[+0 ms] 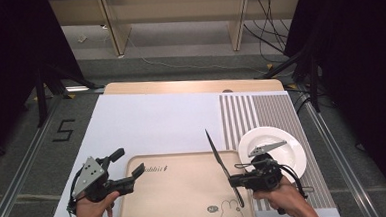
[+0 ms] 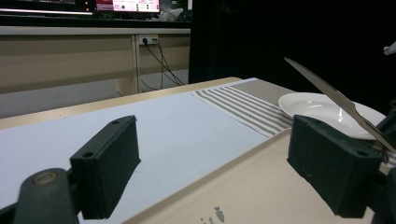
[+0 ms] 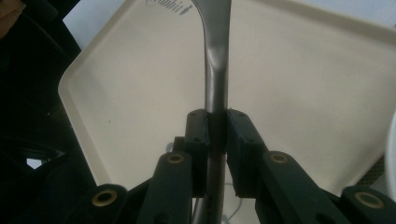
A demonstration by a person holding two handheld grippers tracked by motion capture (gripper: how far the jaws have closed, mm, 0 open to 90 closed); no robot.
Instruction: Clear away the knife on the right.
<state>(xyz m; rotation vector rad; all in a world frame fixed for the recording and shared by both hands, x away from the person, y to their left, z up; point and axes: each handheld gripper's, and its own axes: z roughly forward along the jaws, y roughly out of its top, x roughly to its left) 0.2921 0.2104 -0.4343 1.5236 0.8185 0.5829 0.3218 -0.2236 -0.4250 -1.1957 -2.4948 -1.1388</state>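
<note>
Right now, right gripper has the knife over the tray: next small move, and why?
Probably lower the knife flat onto the tray before opening. The right gripper is clamped on its handle, the blade slants up above the tray's right side, and the tray beneath looks bare. The left gripper stands open at the tray's left edge, clear of the blade.

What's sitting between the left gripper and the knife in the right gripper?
Only bare tray surface lies between the left gripper and the knife clamped in the right gripper, as the high view shows; nothing rests on that stretch.
</note>
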